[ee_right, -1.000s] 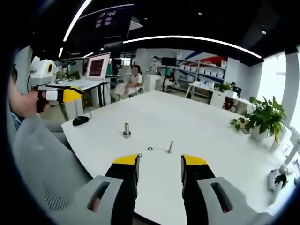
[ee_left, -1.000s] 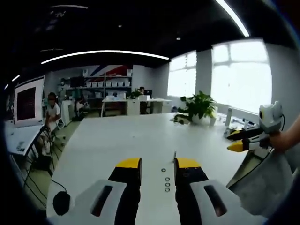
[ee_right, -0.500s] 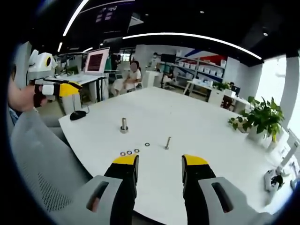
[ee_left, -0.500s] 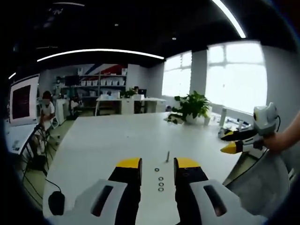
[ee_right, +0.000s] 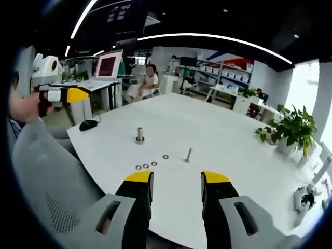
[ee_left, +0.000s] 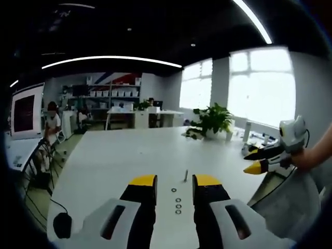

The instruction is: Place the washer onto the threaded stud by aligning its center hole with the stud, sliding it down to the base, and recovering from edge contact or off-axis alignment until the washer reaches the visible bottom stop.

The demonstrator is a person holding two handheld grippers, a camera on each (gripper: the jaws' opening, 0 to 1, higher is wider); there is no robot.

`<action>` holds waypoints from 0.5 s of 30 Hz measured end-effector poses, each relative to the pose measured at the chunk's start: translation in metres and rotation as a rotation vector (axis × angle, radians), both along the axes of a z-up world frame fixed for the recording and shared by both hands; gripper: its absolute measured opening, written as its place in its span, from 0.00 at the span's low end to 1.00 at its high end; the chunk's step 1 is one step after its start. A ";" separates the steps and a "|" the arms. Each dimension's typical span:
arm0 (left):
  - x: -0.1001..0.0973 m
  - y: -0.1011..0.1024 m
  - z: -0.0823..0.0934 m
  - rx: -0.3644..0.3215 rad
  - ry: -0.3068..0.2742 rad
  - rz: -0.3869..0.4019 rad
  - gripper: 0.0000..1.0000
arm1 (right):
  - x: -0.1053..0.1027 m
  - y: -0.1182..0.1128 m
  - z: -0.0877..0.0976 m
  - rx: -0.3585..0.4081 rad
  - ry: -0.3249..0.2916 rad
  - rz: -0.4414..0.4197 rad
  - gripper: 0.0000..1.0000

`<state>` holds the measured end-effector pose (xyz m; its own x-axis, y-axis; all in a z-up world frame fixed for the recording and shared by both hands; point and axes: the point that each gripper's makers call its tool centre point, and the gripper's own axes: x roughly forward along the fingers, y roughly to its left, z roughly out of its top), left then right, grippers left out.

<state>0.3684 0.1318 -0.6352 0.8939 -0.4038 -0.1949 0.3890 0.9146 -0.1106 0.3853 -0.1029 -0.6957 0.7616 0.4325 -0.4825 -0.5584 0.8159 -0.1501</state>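
Steel washers lie flat on the white table [ee_right: 218, 129], four of them in the right gripper view: three close together in a short row [ee_right: 146, 166] just ahead of the right gripper [ee_right: 176, 179] toward its left jaw, and a single washer [ee_right: 165, 156] a little farther out. Beyond that one, nearly on the line between the jaws, the thin threaded stud [ee_right: 189, 154] stands upright and bare, so no washer has been seated yet. Farther out and to the left stands a thicker bolt [ee_right: 139, 135] on its own base. Both sets of tongs hang above the table, jaws parted wide and holding nothing; this looks like the approach before a pick. From the left gripper [ee_left: 174, 181], the same stud [ee_left: 185, 175] rises just past the gap between its jaws, with washers [ee_left: 178, 205] lying in that gap. A computer mouse [ee_right: 88, 124] sits near the table's far-left edge.
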 end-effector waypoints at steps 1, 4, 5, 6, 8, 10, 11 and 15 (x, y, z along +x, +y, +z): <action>0.000 0.000 -0.001 0.001 0.003 -0.001 0.25 | 0.000 0.001 -0.001 -0.001 0.008 0.001 0.38; 0.000 0.001 0.003 0.005 -0.013 0.002 0.25 | 0.000 0.004 0.000 -0.002 0.009 0.020 0.38; 0.000 0.001 0.004 0.006 -0.018 0.002 0.25 | 0.000 0.008 -0.001 0.002 0.021 0.034 0.38; 0.000 0.002 0.004 0.011 -0.024 0.003 0.25 | 0.000 0.011 -0.004 0.009 0.050 0.042 0.38; 0.001 0.002 0.005 0.016 -0.029 0.005 0.25 | 0.002 0.015 -0.005 0.005 0.056 0.046 0.37; 0.001 0.004 0.005 0.014 -0.024 0.012 0.25 | 0.006 0.022 -0.006 -0.001 0.070 0.062 0.37; 0.001 0.005 0.005 0.010 -0.022 0.015 0.25 | 0.010 0.025 -0.006 0.004 0.074 0.065 0.37; 0.001 0.003 0.003 0.024 -0.020 0.004 0.25 | 0.027 0.046 -0.016 -0.004 0.117 0.086 0.37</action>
